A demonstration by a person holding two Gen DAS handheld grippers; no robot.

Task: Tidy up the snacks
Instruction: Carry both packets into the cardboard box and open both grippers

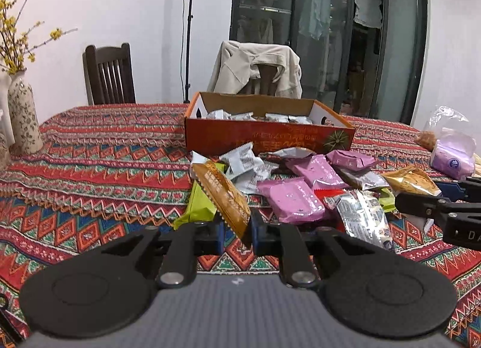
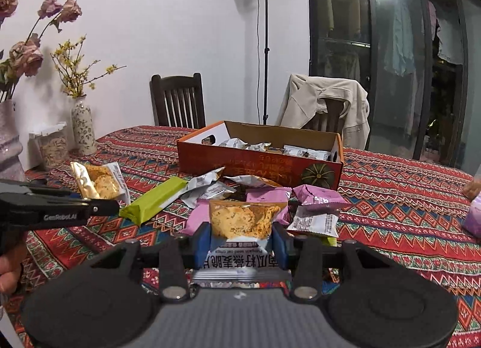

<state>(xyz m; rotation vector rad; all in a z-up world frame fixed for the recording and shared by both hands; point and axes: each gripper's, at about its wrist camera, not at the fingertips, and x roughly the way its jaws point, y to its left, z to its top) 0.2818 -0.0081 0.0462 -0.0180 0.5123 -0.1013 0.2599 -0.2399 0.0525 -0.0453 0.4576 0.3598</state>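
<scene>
While the left gripper [image 1: 236,229] is closed on a brown cracker packet [image 1: 224,194], the right gripper [image 2: 240,245] is closed on a second cracker packet [image 2: 242,223], both in front of the orange cardboard box [image 2: 258,164]. More snack packets lie just in front of this box: pink packets [image 1: 296,200], a green bar [image 2: 153,203], silver packets [image 2: 207,185]. Inside the box lie silver packets too. Behind the box a chair carries a beige jacket [image 2: 327,101].
</scene>
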